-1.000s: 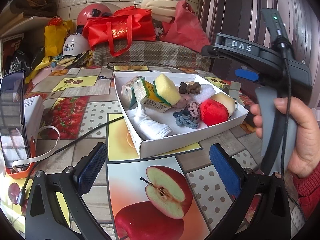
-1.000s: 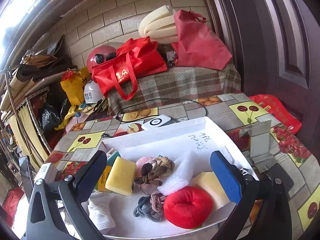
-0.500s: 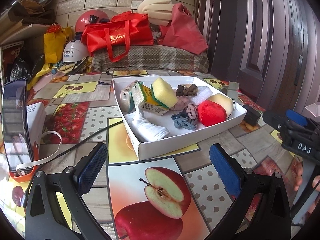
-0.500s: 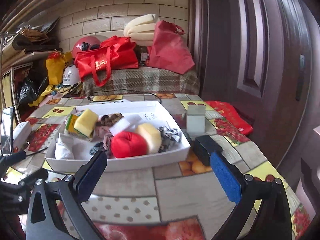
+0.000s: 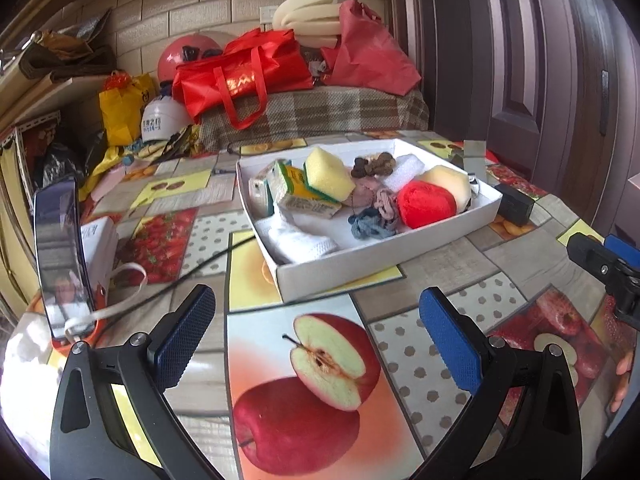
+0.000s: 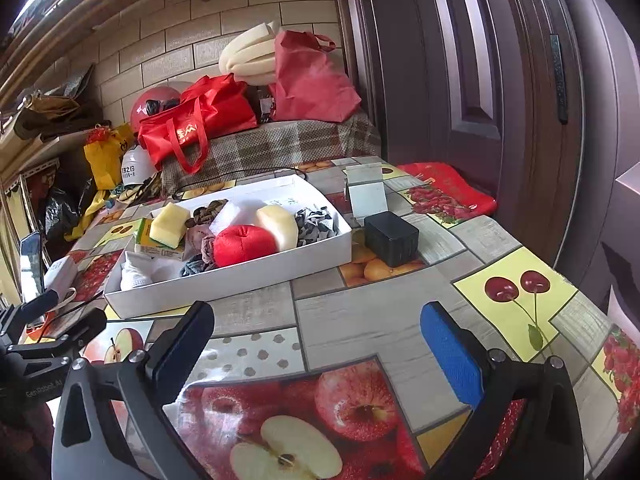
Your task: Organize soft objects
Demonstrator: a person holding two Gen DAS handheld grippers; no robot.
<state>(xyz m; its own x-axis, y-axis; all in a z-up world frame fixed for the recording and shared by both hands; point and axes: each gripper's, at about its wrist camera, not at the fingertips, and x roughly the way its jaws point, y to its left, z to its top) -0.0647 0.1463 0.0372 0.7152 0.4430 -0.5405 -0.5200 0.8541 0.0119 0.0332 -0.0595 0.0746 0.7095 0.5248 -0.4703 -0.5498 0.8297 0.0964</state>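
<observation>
Since a second ago we drew our right gripper (image 6: 318,354) back from the white box (image 6: 256,276); both grippers' fingers (image 5: 182,334) released, empty.

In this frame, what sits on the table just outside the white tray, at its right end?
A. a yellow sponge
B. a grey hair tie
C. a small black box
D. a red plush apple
C: the small black box rests on the tablecloth beside the white tray; the other three lie inside it.

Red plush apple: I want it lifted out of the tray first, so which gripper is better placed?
Probably right. The red plush apple lies at the white tray's right end, near the right gripper; the left gripper faces the sock end. Both are open.
</observation>
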